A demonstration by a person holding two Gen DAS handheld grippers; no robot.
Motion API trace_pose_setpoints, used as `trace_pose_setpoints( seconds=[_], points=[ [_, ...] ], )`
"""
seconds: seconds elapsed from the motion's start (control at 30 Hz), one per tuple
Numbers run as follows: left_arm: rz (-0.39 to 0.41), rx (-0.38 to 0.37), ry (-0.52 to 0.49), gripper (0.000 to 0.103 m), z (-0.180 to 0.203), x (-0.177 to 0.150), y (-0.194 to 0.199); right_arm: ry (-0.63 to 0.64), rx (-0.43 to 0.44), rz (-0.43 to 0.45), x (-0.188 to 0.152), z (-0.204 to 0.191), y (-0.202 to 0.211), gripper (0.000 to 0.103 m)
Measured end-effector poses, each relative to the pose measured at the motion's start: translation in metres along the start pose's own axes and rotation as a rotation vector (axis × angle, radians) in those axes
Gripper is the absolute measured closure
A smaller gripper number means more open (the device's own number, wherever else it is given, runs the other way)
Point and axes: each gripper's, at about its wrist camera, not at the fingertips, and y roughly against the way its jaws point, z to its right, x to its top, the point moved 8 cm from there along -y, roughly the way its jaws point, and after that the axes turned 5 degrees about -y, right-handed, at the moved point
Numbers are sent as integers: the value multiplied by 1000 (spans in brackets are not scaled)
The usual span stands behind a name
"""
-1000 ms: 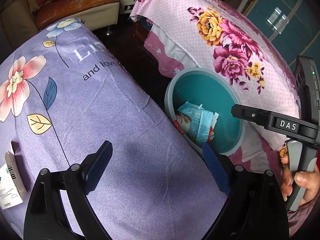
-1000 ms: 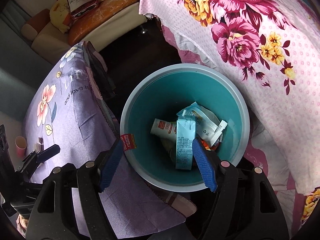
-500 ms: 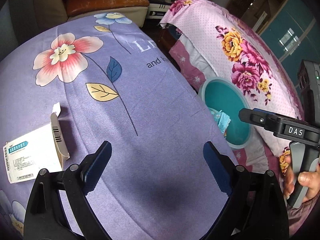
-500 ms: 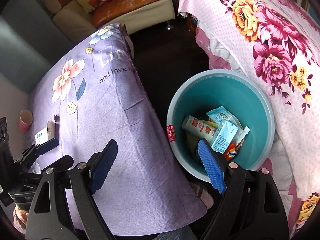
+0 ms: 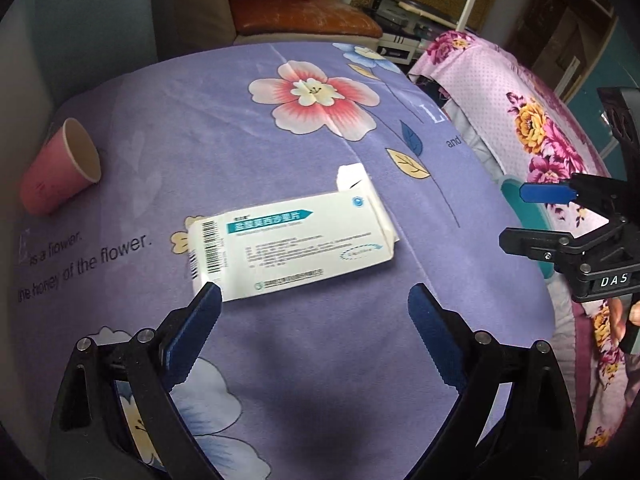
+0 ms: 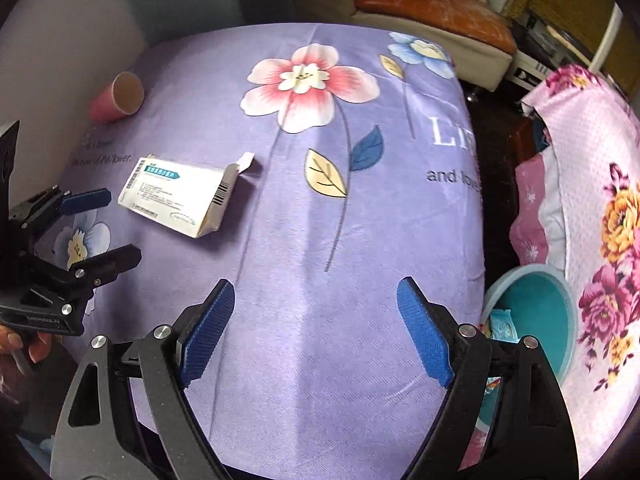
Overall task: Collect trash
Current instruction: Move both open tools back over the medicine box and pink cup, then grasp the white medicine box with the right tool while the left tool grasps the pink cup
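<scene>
Hovering nearest the lens: left gripper [image 5: 314, 296], black arms w/ ribbed blue pads, fingers spread, nothing between them, just short of the carton's barcode end. Right gripper [image 6: 316, 294], same build, jaws wide apart & empty above bare cloth. Purple bedspread [image 6: 320, 240]: fine woven herringbone texture, printed w/ pink and blue flowers, leaves, lettering. White medicine carton [image 5: 290, 246]: flat rectangular cardboard, teal label band, barcode on one end, opp. end flap torn open; lies on its broad face mid-cloth. Pink paper cup [image 5: 60, 172]: tapered, brown inside, tipped on its side near the cloth's far-left edge, well apart from carton; looks empty. Teal round bin [image 6: 560, 320]: smooth plastic, pale rim, on the floor betw. the purple spread and a pink floral quilt [image 6: 600, 208]; holds crumpled light-blue wrappers [image 6: 502, 322]. Orange-brown cushioned seat [image 6: 432, 0] farthest back.
</scene>
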Motion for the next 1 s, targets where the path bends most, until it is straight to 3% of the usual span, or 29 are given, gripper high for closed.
trace_pose_setpoints(
  seconds=[0.27,0.6,0.83,1.0],
  points=[
    [9,68,83,8,-84,-31,23,312,2,-84,27,-89,-35,19],
    [-25,90,99,8,-136,-55,24,591,-52,-203,43,-140,-79,19],
    [-20,96,124,8,-159,-55,29,710,-44,-276,54,-163,-104,19],
    [-24,108,141,8,-168,-51,28,701,27,-309,57,-176,-115,19]
  ],
)
